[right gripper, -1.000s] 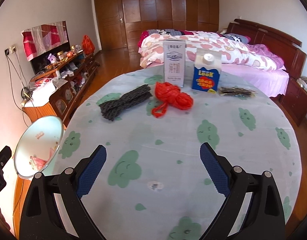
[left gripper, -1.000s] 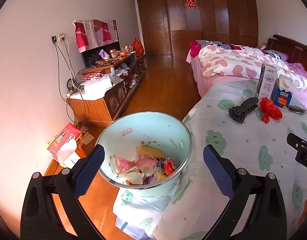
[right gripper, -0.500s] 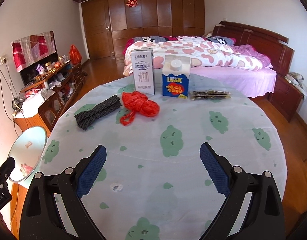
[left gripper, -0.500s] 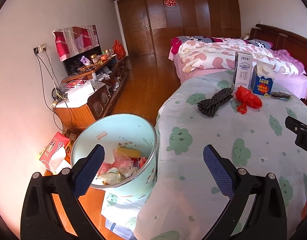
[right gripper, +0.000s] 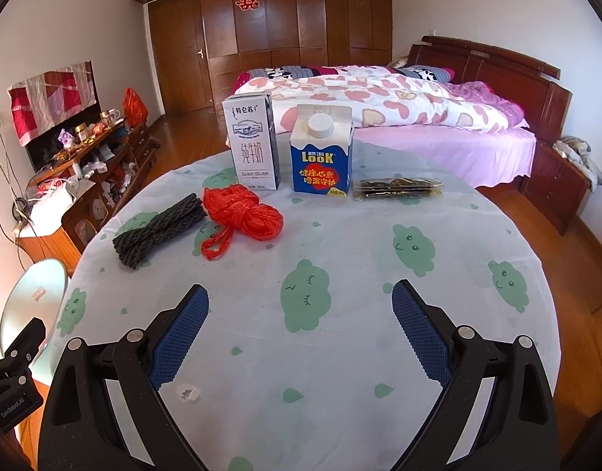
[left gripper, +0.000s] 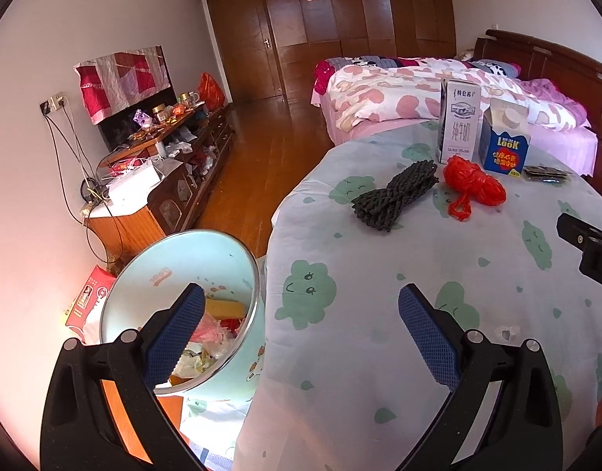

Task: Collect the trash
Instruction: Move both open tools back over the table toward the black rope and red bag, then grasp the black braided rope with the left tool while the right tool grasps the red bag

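Observation:
On the round table's cloth [right gripper: 340, 235] lie a dark rope bundle [right gripper: 159, 229], a red plastic bag wad [right gripper: 242, 216], a white milk carton [right gripper: 254, 147], a blue LOOK carton [right gripper: 320, 157] and a flat dark packet [right gripper: 397, 188]. The same items show in the left wrist view: rope [left gripper: 395, 194], red bag [left gripper: 473, 188], cartons [left gripper: 458, 121] [left gripper: 503, 139]. A pale green trash bin [left gripper: 175, 271] with trash in it stands left of the table. My left gripper [left gripper: 301, 329] is open and empty over the table's left edge. My right gripper [right gripper: 301, 325] is open and empty above the near table.
A low wooden cabinet [left gripper: 159, 180] cluttered with items lines the left wall. A red tissue box [left gripper: 89, 298] lies on the floor by the bin. A bed [right gripper: 379, 106] with a pink heart quilt stands behind the table. A small torn spot [right gripper: 187, 392] marks the cloth.
My left gripper has swung right, from over the bin toward the table. My right gripper has moved forward toward the items. Both stay open.

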The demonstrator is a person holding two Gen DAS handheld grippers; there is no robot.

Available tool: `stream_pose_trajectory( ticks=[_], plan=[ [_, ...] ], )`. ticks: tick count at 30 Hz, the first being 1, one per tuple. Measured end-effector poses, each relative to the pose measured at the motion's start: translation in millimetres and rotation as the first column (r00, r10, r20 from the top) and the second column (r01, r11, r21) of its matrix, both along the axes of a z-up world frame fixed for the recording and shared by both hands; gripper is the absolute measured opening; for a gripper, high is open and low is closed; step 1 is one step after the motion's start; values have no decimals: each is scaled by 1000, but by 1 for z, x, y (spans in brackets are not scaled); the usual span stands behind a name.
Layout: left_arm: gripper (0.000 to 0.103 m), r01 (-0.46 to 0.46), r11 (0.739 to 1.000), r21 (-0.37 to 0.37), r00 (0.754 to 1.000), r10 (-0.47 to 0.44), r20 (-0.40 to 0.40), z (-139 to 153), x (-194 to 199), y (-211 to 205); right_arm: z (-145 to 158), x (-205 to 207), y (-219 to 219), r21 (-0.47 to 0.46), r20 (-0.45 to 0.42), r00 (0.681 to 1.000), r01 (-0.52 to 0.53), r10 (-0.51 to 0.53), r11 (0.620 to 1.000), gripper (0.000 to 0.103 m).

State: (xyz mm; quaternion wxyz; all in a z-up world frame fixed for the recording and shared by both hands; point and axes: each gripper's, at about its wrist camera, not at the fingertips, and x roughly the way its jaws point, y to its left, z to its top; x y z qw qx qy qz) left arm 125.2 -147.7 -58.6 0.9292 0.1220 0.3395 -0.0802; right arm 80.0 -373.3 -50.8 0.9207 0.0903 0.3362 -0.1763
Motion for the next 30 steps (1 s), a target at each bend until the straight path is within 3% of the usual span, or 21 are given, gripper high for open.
stream_pose_trajectory(
  ticks=[12, 19, 25, 26, 30],
  plan=[
    [97, 4, 1000, 1, 999, -4, -53, -20, 39, -12, -16, 48, -20, 30, -48, 998, -43, 45, 999, 93],
    [97, 0, 1000, 12, 999, 1, -53, -22, 57, -18, -18, 91, -15, 36, -40, 991, -125, 126, 992, 92],
    [97, 9, 999, 33, 999, -7, -39, -17, 69, -26, -35, 148, -6, 28, -138, 966, -215, 217, 976, 91],
    [97, 12, 999, 35, 999, -11, -39, -16, 71, -28, -40, 155, -6, 40, -161, 959, -231, 234, 972, 85],
    [97, 37, 999, 27, 999, -36, -41, -15, 81, -37, -46, 157, -6, 63, -195, 945, -256, 263, 965, 42]
  ],
)
